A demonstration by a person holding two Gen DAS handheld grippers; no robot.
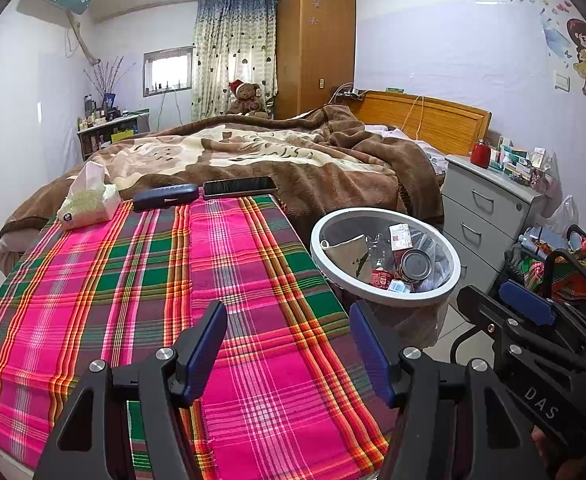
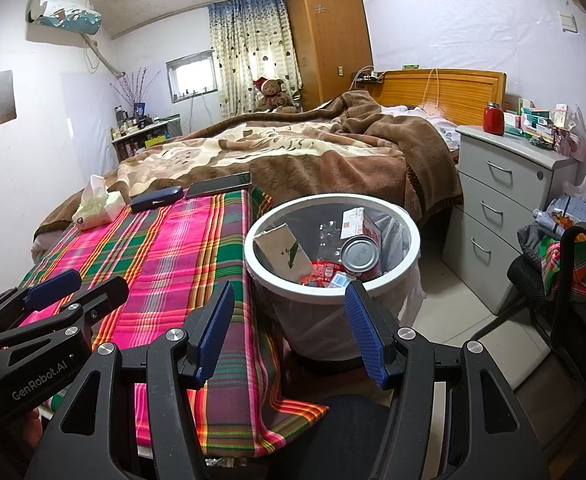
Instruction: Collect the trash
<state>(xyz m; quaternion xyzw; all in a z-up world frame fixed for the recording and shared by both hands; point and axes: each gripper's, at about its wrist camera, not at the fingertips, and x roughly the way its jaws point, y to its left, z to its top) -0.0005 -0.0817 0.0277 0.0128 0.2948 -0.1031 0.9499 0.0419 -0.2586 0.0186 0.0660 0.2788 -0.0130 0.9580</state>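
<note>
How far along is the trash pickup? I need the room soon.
Mostly done, it seems: the bin already holds a can, a carton and a paper bag. Nothing is in hand; the left claw and right claw are both open and empty. On the plaid cloth only a tissue pack, case and phone remain, none obviously trash.

- "DAS" in pale letters on the black body of the right gripper (image 1: 527,312), seen from the left wrist.
- "GenRobot.AI" in pale letters on the black body of the left gripper (image 2: 75,290), seen from the right wrist.
- Print on cartons in trash bin (image 2: 411,236): too small to read.
</note>
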